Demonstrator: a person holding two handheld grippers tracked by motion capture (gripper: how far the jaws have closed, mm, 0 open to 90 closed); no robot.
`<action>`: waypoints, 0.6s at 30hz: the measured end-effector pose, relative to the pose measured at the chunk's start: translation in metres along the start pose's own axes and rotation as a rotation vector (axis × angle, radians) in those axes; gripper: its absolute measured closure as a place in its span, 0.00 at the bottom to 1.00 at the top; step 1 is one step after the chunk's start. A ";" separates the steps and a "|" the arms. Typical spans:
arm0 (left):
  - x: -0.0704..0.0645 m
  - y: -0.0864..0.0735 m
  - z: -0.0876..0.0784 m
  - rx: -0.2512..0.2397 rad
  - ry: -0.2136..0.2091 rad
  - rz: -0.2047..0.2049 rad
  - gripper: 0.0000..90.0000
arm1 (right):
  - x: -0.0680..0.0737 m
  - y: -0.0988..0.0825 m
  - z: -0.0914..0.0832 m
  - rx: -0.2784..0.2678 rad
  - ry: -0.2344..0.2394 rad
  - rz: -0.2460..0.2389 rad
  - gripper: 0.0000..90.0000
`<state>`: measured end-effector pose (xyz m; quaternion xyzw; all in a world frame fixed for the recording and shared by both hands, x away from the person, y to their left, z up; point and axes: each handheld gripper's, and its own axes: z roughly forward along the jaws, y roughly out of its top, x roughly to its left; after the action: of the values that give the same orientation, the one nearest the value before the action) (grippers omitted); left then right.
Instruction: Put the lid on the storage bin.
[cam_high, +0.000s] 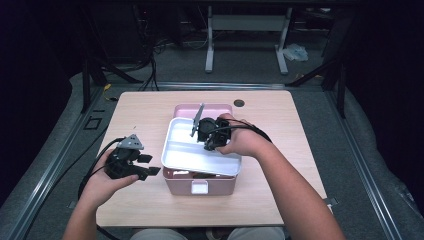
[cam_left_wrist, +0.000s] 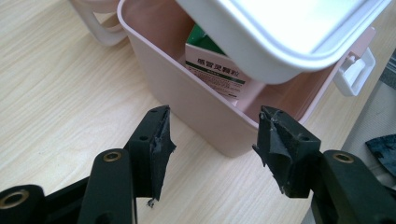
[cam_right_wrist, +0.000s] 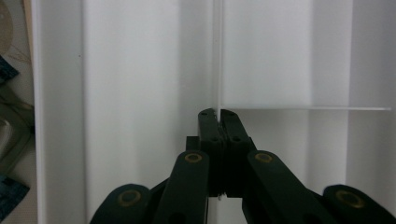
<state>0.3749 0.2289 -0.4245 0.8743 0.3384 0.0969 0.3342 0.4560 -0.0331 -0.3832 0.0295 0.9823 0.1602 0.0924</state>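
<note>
White tray lifted askew over pink box; right gripper clamped on its divider, left gripper idle.

High view: right gripper (cam_high: 214, 134) sits inside the white tray (cam_high: 182, 150), which lies tilted across the top of the pink box (cam_high: 200, 184) near the middle of the table (cam_high: 135, 105); left gripper (cam_high: 131, 161) is apart to the box's left, jaws parted and holding nothing. Left gripper view: jaws open on bare air, box wall (cam_left_wrist: 187, 100) just ahead, tray overhanging it, a printed packet (cam_left_wrist: 215, 74) inside. Right gripper view: jaws pressed together on the tray's thin upright divider (cam_right_wrist: 218, 56).
</note>
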 end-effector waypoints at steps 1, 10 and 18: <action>0.000 0.000 0.000 0.000 0.001 -0.001 0.49 | 0.000 0.001 0.002 0.006 0.003 0.000 1.00; 0.001 -0.001 -0.001 -0.001 0.004 -0.004 0.49 | 0.004 0.004 0.017 0.041 0.045 -0.051 1.00; 0.001 -0.001 0.000 0.007 0.007 -0.005 0.49 | 0.004 0.005 0.035 0.059 0.077 -0.046 0.99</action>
<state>0.3754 0.2303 -0.4254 0.8743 0.3420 0.0978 0.3304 0.4593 -0.0174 -0.4144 0.0035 0.9898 0.1301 0.0575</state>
